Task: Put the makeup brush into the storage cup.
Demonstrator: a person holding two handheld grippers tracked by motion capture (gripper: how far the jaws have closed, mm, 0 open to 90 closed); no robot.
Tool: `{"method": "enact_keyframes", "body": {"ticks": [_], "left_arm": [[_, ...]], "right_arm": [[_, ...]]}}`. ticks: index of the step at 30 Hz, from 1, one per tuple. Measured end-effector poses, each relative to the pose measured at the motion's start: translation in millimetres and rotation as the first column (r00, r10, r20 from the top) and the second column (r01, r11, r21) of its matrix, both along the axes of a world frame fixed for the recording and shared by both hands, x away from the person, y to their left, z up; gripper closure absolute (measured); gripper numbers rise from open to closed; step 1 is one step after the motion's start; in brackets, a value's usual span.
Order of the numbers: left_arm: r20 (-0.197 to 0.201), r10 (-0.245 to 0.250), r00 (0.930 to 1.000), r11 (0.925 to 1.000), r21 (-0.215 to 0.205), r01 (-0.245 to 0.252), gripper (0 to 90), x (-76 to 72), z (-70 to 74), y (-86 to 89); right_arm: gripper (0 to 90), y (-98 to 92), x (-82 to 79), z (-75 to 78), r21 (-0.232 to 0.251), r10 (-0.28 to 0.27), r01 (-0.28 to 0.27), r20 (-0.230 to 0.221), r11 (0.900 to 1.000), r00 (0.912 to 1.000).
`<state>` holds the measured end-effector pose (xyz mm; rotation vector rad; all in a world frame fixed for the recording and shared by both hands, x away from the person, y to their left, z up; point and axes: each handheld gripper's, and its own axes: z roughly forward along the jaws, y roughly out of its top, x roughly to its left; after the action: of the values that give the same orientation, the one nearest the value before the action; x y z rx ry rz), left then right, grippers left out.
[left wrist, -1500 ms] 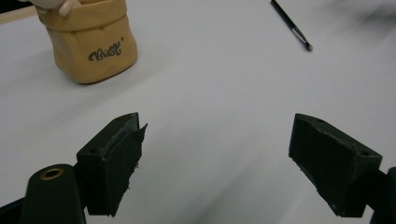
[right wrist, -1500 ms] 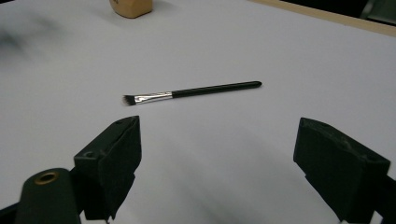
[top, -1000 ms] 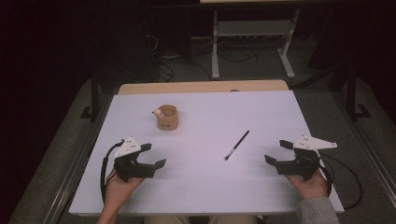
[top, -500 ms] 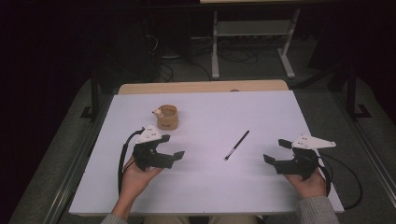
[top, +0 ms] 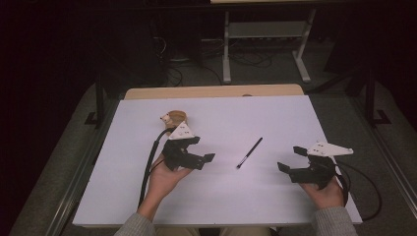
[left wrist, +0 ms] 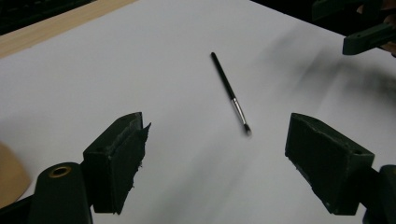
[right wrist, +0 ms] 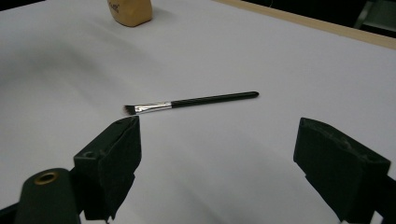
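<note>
White table (top: 147, 206): one brush (top: 249, 153), one cup (top: 174, 119), two hand-held grippers.

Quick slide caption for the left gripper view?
Left gripper's open jaws frame a black makeup brush lying flat on the white table.

- My left claw (top: 202, 149) hides part of the tan cup (top: 175, 118) behind it.
- The cup (right wrist: 130, 10) is cut off by the top edge in my right claw's view.
- The brush (left wrist: 229, 94) tip is blurred.
</note>
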<state>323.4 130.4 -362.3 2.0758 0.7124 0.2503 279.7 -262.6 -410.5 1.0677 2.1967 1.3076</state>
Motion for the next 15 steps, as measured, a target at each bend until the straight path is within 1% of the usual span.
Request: {"method": "enact_keyframes", "body": {"ticks": [1, 3, 6, 8, 9, 11, 12, 13, 15], "left_arm": [[-0.002, -0.004, 1.0000, 1.0000, -0.001, 0.004, 19.6, 2.4, 0.2, -4.6], [-0.019, -0.014, 0.9997, 0.9999, 0.004, 0.014, 19.8, 6.9, 0.3, -11.8], [-0.025, -0.020, 0.9995, 0.9996, 0.021, 0.021, 19.8, 11.8, 0.5, -21.6], [-0.030, -0.028, 0.9992, 0.9989, 0.038, 0.029, 20.4, 17.1, 0.1, -32.4], [-0.030, -0.028, 0.9992, 0.9989, 0.038, 0.029, 20.4, 17.1, 0.1, -32.4], [-0.037, -0.033, 0.9988, 0.9987, 0.038, 0.035, 20.8, 20.4, -0.6, -39.4], [-0.038, -0.037, 0.9986, 0.9981, 0.047, 0.039, 21.2, 23.3, -1.0, -46.5], [-0.038, -0.037, 0.9986, 0.9981, 0.047, 0.039, 21.6, 23.3, -1.0, -46.5], [-0.042, -0.046, 0.9981, 0.9977, 0.048, 0.048, 22.2, 26.1, -1.1, -55.0]], "right_arm": [[14.1, -0.2, 0.1, 0.0, -0.001, 0.000, 0.000, 0.000, 1.000, 1.0000], [14.1, -0.8, 0.2, 0.1, 0.000, -0.002, 0.002, -0.001, 1.000, 1.0000], [14.2, -1.5, 0.4, 0.1, 0.003, -0.003, 0.003, 0.000, 1.000, 1.0000], [14.2, -0.9, 0.6, -0.1, -0.001, -0.007, 0.007, -0.004, 1.000, 1.0000], [14.2, -0.9, 0.6, -0.1, -0.001, -0.007, 0.007, -0.004, 1.000, 1.0000], [14.2, -0.6, 0.7, -0.2, -0.004, -0.008, 0.008, -0.006, 1.000, 1.0000], [14.2, -1.0, 1.0, -0.2, -0.005, -0.008, 0.008, -0.003, 1.000, 1.0000], [14.2, -1.3, 1.1, -0.2, -0.004, -0.010, 0.010, -0.004, 1.000, 0.9999], [14.2, -1.7, 1.2, -0.2, -0.002, -0.013, 0.013, -0.004, 1.000, 0.9999]]}}
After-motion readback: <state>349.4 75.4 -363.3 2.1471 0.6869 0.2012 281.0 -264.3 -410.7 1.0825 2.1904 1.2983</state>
